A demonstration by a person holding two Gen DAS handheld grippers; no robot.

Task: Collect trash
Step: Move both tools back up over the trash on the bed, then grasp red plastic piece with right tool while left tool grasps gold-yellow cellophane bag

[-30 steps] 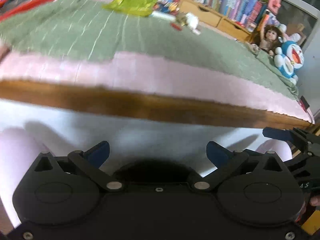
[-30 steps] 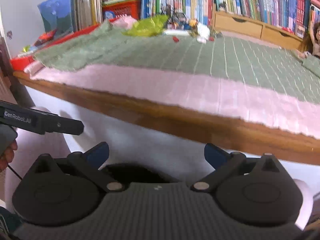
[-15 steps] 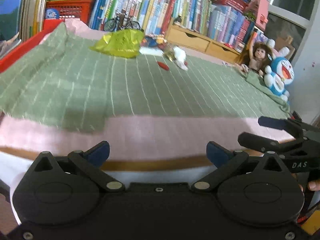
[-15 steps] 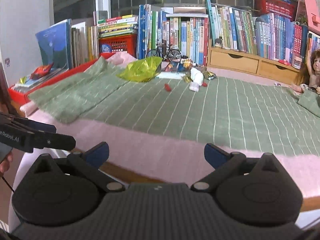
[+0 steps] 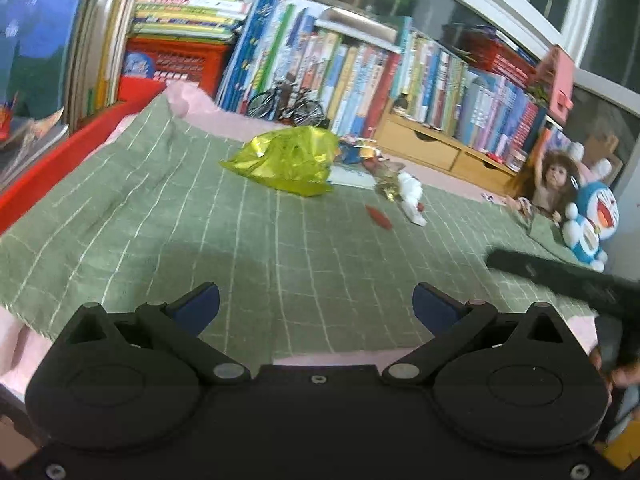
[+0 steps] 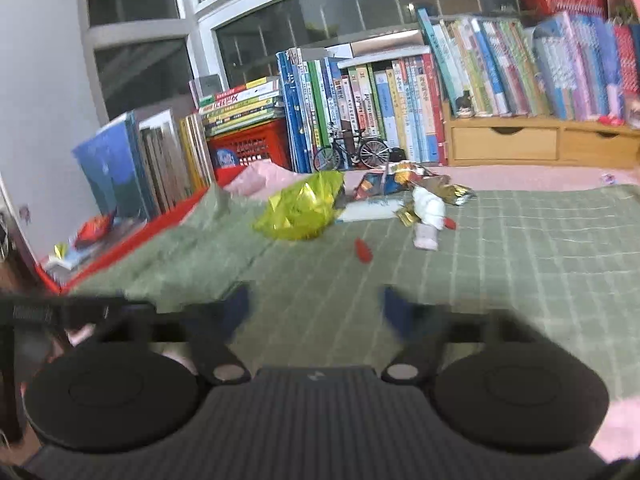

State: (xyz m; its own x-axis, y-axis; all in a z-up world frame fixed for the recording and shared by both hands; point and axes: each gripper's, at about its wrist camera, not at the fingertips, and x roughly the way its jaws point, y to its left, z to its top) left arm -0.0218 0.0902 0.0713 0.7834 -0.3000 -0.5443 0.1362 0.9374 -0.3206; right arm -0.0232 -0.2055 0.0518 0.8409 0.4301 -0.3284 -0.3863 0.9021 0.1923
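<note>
Trash lies in a small cluster on the green blanket (image 5: 280, 264), well ahead of both grippers. In the left wrist view a yellow bag (image 5: 288, 160) sits at twelve o'clock, its long axis running from ten to four o'clock. A red scrap (image 5: 379, 217) lies at one o'clock, pointing toward four, just beside a white wad (image 5: 412, 196). The left gripper (image 5: 316, 308) is spread wide, nothing between its blue pads, touching nothing. The right gripper's finger crosses at three o'clock.

In the right wrist view the bag (image 6: 306, 208) sits at twelve o'clock, long axis from eight to two. The scrap (image 6: 363, 250) lies nearer, the wad (image 6: 428, 216) at one o'clock, foil wrappers (image 6: 404, 182) behind. The right gripper (image 6: 314, 306) is blurred, its jaws closing on nothing.
</note>
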